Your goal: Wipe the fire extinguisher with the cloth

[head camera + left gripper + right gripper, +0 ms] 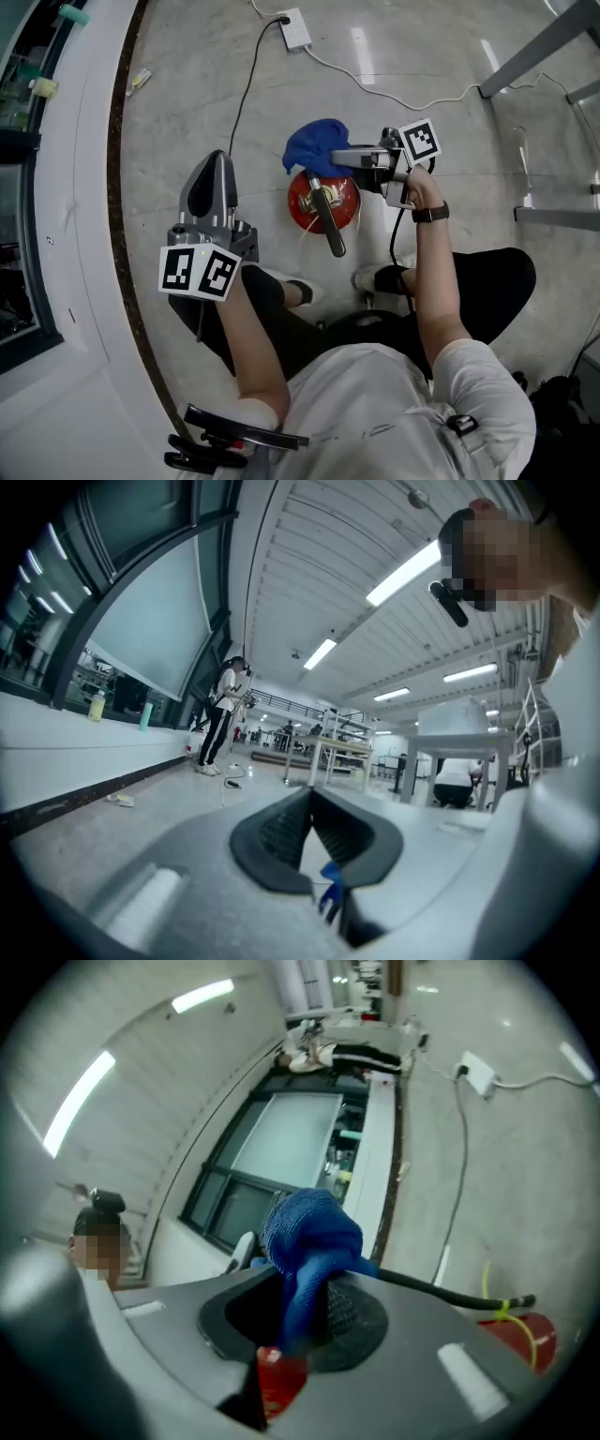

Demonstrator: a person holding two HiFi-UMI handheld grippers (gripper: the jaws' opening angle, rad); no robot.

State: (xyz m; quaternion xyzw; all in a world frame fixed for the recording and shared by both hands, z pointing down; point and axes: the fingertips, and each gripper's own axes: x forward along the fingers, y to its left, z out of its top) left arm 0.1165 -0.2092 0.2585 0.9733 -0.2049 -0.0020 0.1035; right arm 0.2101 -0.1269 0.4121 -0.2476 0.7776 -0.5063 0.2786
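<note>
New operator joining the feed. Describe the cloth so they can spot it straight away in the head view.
On the grey floor, just ahead of the person's shoes, stands a red fire extinguisher. At its far side, clamped in the right gripper, is the cloth: the only bright blue, crumpled soft thing beside the red metal.

- Bright, even indoor light on the pale floor [187, 122]; soft glare streaks near the head view's top edge.
- Ceiling light strips [405, 572] glow; both gripper views bend and darken at the corners.
- Close foreground there is out of focus.
</note>
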